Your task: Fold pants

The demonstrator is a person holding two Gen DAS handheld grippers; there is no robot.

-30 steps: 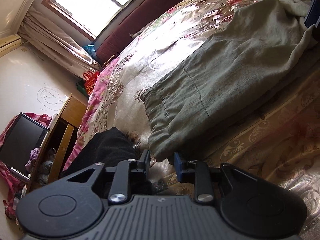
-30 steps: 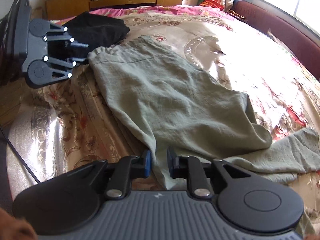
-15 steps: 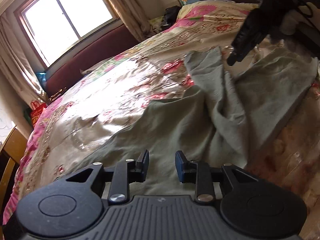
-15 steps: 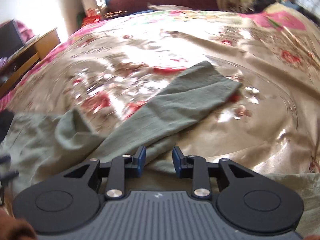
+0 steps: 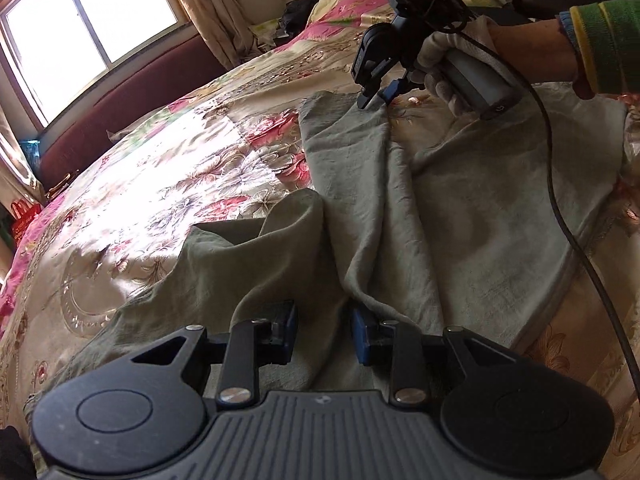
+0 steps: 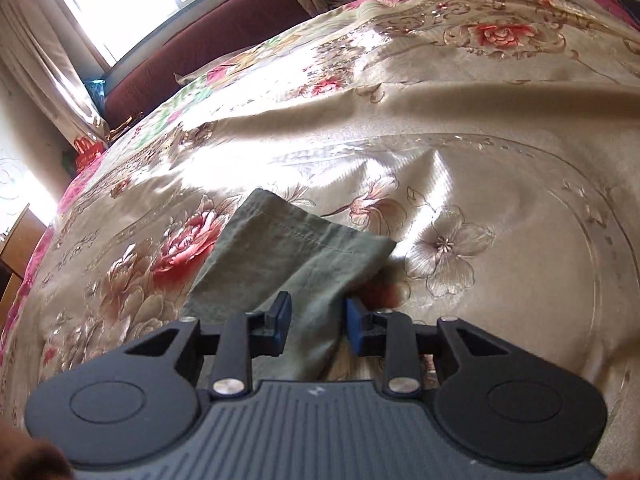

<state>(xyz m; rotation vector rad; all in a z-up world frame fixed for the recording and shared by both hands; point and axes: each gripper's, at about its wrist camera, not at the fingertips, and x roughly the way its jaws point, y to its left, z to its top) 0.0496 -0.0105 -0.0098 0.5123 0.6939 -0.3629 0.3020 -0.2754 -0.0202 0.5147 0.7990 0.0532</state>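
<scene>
Grey-green pants [image 5: 400,216] lie rumpled across the floral bedspread [image 5: 168,168]. My left gripper [image 5: 323,334] is open, low over the crumpled middle of the pants, with a raised fold just ahead of its fingers. My right gripper [image 6: 314,322] is open, and the hemmed end of one pant leg [image 6: 288,252] lies between and ahead of its fingers. In the left wrist view the right gripper [image 5: 378,94] hovers at that far leg end, held by a gloved hand [image 5: 444,60].
A cable [image 5: 568,232] hangs from the right gripper across the pants. A dark red headboard [image 5: 132,92] and a bright window [image 5: 88,28] stand beyond the bed. A wooden cabinet [image 6: 16,240] is at the left edge of the right wrist view.
Both grippers moved along the pants away from the waistband. The left now sits over the crumpled middle. The right has come close to the hem of one leg. Both stay open.
</scene>
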